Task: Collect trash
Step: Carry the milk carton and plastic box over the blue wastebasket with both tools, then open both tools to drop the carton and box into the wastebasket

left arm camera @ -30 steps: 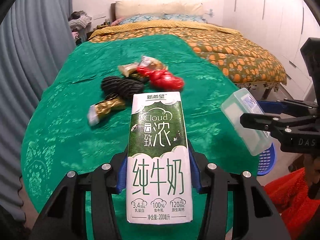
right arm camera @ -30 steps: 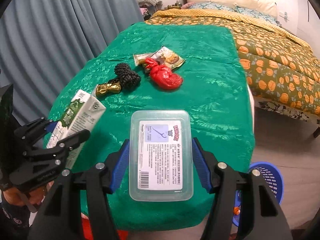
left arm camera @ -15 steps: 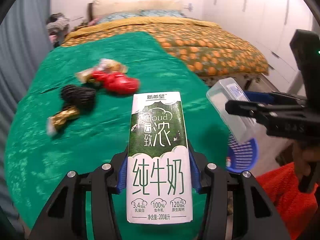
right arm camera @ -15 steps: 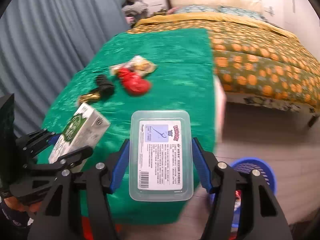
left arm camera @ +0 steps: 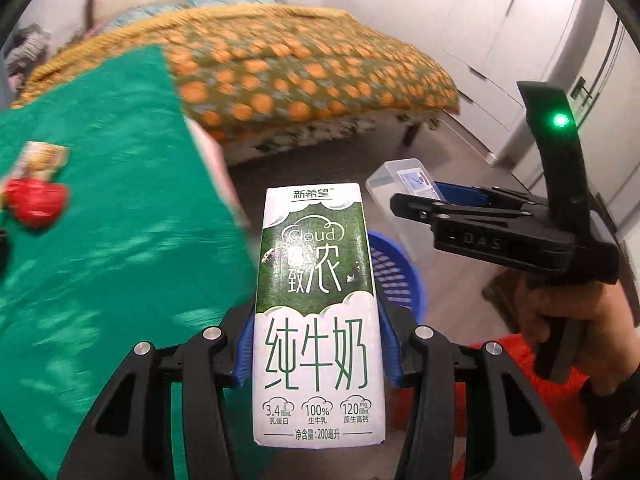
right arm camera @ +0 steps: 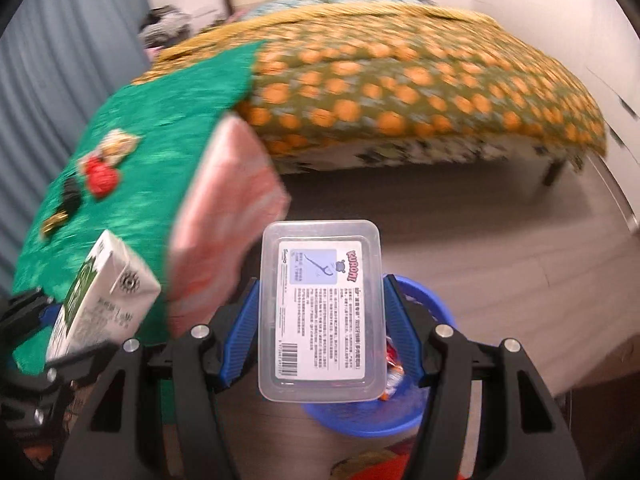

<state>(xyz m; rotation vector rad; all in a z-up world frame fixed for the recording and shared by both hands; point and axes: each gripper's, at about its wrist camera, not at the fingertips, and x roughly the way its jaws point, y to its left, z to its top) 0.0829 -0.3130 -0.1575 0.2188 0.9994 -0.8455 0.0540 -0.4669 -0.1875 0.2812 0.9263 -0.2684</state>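
Observation:
My left gripper point(left arm camera: 316, 344) is shut on a green and white milk carton point(left arm camera: 318, 312), held past the right edge of the green-covered table point(left arm camera: 100, 240). My right gripper point(right arm camera: 320, 320) is shut on a clear plastic box point(right arm camera: 320, 312) with a printed label, held over a blue basket point(right arm camera: 420, 408) on the floor. The basket point(left arm camera: 394, 276) also shows behind the carton in the left wrist view. The carton point(right arm camera: 104, 300) and the box point(left arm camera: 404, 184) each show in the other view. A red wrapper point(left arm camera: 36, 200) and a snack packet point(left arm camera: 42, 158) lie on the table.
A bed point(right arm camera: 420, 92) with an orange-patterned cover stands beyond the table. White wardrobe doors point(left arm camera: 540, 40) line the right wall. Grey curtains point(right arm camera: 52, 60) hang at the left. Black and gold wrappers point(right arm camera: 66, 200) lie on the table. Wrappers lie in the basket.
Both grippers have swung right, off the table top and toward the floor. The blue basket now lies under the box and just behind the carton. Both grips are unchanged.

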